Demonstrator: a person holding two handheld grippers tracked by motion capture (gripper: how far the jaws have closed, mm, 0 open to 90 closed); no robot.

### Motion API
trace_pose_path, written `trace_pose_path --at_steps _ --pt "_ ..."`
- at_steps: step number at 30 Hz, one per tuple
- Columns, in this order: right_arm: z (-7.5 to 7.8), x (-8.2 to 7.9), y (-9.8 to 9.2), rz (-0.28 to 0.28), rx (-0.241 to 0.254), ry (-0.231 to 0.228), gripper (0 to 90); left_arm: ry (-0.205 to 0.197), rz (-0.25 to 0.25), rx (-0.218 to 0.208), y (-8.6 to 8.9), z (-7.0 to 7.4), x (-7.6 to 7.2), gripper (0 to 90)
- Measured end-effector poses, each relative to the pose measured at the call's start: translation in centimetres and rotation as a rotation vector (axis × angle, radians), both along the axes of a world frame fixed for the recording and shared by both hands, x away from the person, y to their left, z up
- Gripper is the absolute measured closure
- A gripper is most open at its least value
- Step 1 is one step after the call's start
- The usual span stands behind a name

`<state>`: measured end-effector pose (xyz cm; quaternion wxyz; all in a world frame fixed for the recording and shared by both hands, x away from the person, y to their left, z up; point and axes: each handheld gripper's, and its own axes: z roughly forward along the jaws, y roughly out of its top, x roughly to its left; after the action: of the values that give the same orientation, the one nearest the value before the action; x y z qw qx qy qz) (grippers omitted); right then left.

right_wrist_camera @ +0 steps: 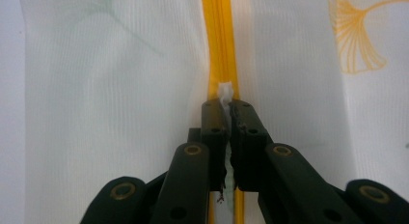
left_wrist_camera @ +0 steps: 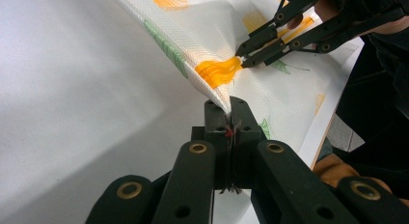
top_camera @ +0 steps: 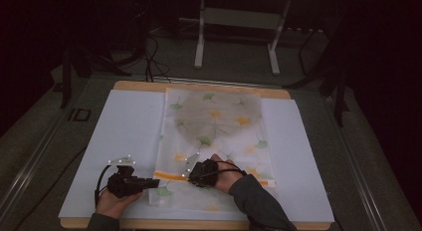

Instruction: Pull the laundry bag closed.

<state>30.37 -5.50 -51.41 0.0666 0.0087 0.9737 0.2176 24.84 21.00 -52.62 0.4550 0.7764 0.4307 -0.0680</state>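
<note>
**Ana:** Tongs first — the left tongs (left_wrist_camera: 229, 119) are pressed together on the edge of the cloth bag (top_camera: 214, 141), right at the end of the orange zipper (left_wrist_camera: 218, 72), and they lift that corner off the white sheet (top_camera: 127, 131) on the bench (top_camera: 199, 85).

**Ben:** And the right tongs (right_wrist_camera: 225, 110)?

**Ana:** Pinching the small white zipper pull (right_wrist_camera: 225, 91), jaws nearly touching, lined up along the zipper.

**Ben:** Where does the bag lie?

**Ana:** Flat in the middle of the sheet, zipper end toward the person, something round and dark showing through the fabric farther up.

**Ben:** How will it handle?

**Ana:** Light and floppy, I'd say. Thin woven fabric puckers where it is gripped, so it won't hold shape by itself.

**Ben:** Best hold, then?

**Ana:** One grip anchoring the fabric at the zipper's end, the other on the pull. That tab looks small and slick; a shallow pinch may slip, and tugging sideways would likely bunch the cloth rather than run the slider.
</note>
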Motion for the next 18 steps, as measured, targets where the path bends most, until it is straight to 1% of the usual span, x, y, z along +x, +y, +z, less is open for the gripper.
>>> trace_pose_path --at_steps 18 --pt "0.1 -0.1 -1.2 -0.014 -0.02 -0.008 85.4 0.002 0.005 -0.006 0.1 -0.1 -0.1 88.7"
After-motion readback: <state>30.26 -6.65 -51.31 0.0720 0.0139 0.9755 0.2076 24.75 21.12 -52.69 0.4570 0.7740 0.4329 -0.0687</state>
